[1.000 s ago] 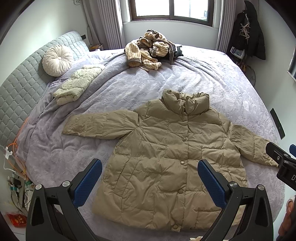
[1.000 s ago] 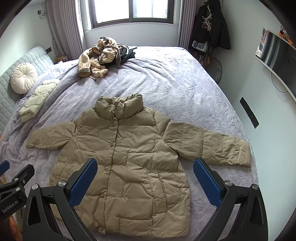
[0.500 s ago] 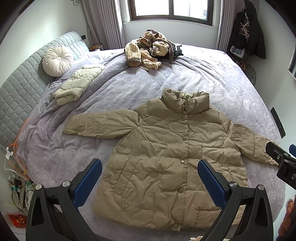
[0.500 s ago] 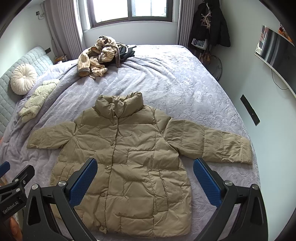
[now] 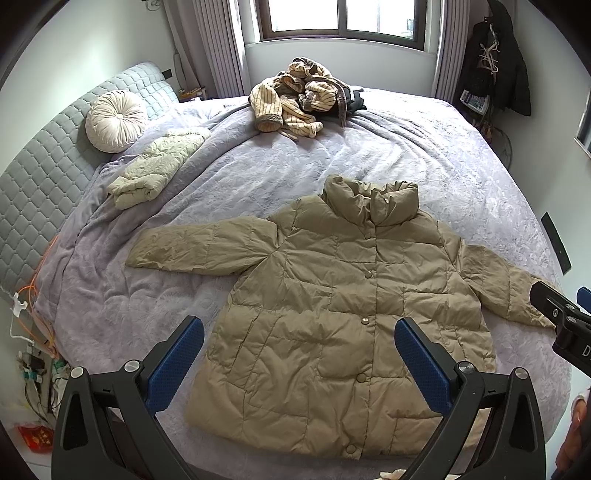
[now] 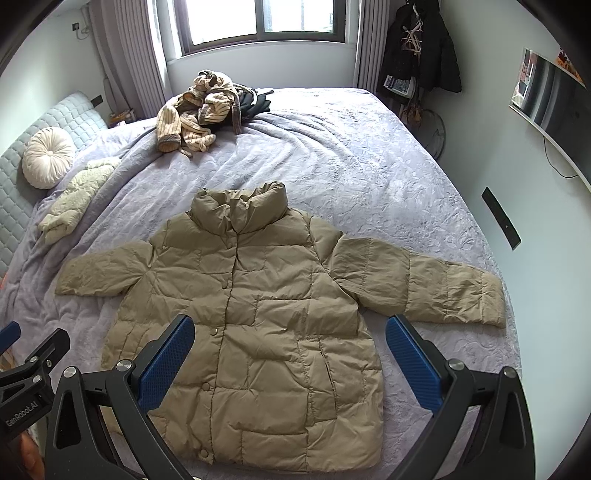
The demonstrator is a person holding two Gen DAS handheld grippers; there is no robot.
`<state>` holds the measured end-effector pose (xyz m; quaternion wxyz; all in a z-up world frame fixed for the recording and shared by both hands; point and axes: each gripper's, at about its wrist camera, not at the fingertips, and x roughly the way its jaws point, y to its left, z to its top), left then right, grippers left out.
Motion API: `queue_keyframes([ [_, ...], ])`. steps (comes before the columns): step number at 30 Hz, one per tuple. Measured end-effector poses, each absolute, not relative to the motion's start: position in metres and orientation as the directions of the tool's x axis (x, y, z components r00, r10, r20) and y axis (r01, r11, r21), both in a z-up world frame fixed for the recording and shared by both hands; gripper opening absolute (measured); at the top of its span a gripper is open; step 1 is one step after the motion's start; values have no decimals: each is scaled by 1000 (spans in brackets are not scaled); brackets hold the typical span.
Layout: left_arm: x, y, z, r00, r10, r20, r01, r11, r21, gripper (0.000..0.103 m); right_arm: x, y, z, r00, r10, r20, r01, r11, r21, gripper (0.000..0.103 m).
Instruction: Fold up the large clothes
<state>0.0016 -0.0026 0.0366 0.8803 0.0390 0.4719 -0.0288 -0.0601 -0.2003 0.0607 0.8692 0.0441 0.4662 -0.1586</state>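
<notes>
The tan puffer jacket (image 5: 332,306) (image 6: 255,317) is lying face up and spread flat on the lavender bed (image 5: 388,147) (image 6: 351,155), occupying the near half of the bedspread. Its snaps are running closed down the front, its tall collar is pointing toward 12 o'clock, and its hem is sitting at 6 o'clock near the bed's edge. Both sleeves are stretching out sideways, one toward 9 o'clock and the other toward 3 o'clock, each angling slightly toward the hem. The quilted fabric is showing soft wrinkles.

The left tool (image 5: 295,365) is hovering above the jacket's lower part with its blue-padded fingers spread wide, gripping nothing. The right tool (image 6: 288,363) is likewise hanging above the lower half, fingers wide apart and holding nothing.

Farther out, at 10 o'clock from the jacket, a pale green quilted garment (image 5: 159,170) (image 6: 74,199) is lying bundled, well apart from it. Beyond that, a round cream cushion (image 5: 114,122) (image 6: 48,157) is leaning against the grey padded headboard (image 5: 40,173). At 12 o'clock, near the window (image 5: 340,18), a heap of striped clothes (image 5: 295,96) (image 6: 195,110) is sitting on the bed. A dark coat (image 5: 495,62) (image 6: 421,48) is hanging at 1 o'clock.
</notes>
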Motion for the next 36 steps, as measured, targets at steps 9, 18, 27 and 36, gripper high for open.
queue_keyframes([
  [9, 2, -4, 37, 551, -13, -834, 87, 995, 42, 103, -60, -201, 61, 514, -233, -825, 318, 946, -69, 103],
  [18, 2, -5, 36, 550, -12, -835, 88, 995, 43, 103, -60, -202, 61, 512, -231, -827, 318, 946, -67, 103],
  [27, 2, -5, 37, 549, -11, -836, 87, 995, 45, 103, -60, -203, 62, 512, -230, -827, 318, 946, -66, 103],
  [36, 3, -6, 37, 547, -9, -837, 87, 995, 46, 103, -61, -204, 60, 511, -227, -829, 319, 946, -63, 103],
])
